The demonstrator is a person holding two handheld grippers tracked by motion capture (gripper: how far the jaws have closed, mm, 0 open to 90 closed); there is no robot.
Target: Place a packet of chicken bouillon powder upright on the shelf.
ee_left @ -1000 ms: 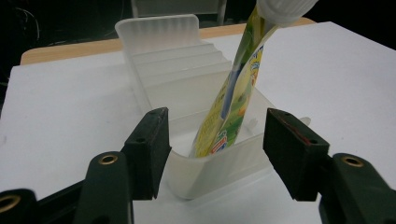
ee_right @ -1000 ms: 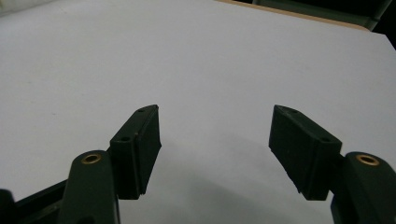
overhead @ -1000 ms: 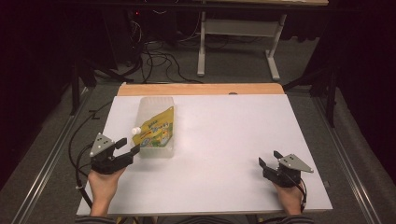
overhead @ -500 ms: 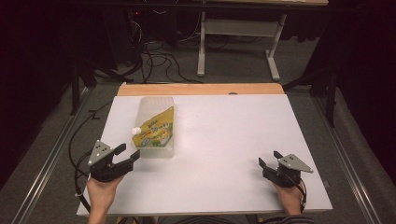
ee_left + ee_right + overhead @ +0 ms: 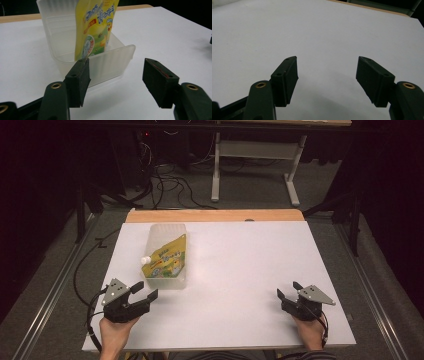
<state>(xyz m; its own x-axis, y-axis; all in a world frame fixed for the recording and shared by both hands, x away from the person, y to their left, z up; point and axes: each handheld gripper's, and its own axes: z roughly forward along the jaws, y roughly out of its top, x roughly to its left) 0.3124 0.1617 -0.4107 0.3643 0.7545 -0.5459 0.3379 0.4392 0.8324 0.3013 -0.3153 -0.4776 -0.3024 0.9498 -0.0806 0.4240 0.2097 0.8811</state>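
Near the container's front wall: the left gripper (image 5: 144, 290) sits at the table's near left, its jaws spread wide with nothing between them.
Left jaws: in the left gripper view both black pads stand well apart, the left-hand pad overlapping the container's front wall in the picture; whether it touches, I cannot tell.
Left hand (image 5: 116, 332): it grips the tool from below the container, forearm coming in from the table's near edge.
Container (image 5: 166, 281): a translucent, ribbed plastic tub, open on top, standing on the white sheet toward the table's left side.
Pouch (image 5: 166, 258): a yellow drink pouch with printed lettering lies inside the container, leaning against its walls; its white cap (image 5: 145, 260) pokes past the container's left rim.
Pouch, close up: in the left gripper view the pouch (image 5: 96, 27) stands tilted behind the container's front wall (image 5: 110, 65).
Right gripper (image 5: 288, 289): well to the right of the container, at the table's near right, jaws spread and empty.
Right jaws: in the right gripper view the pads stand apart over bare white table (image 5: 319, 37).
Right hand (image 5: 308, 332): holds the tool from the near edge.
Table (image 5: 250, 260): white sheet with a wooden strip (image 5: 215, 215) along the edge beyond the container.
Cable (image 5: 80, 270): a black lead trails off left of the container, over the table edge.
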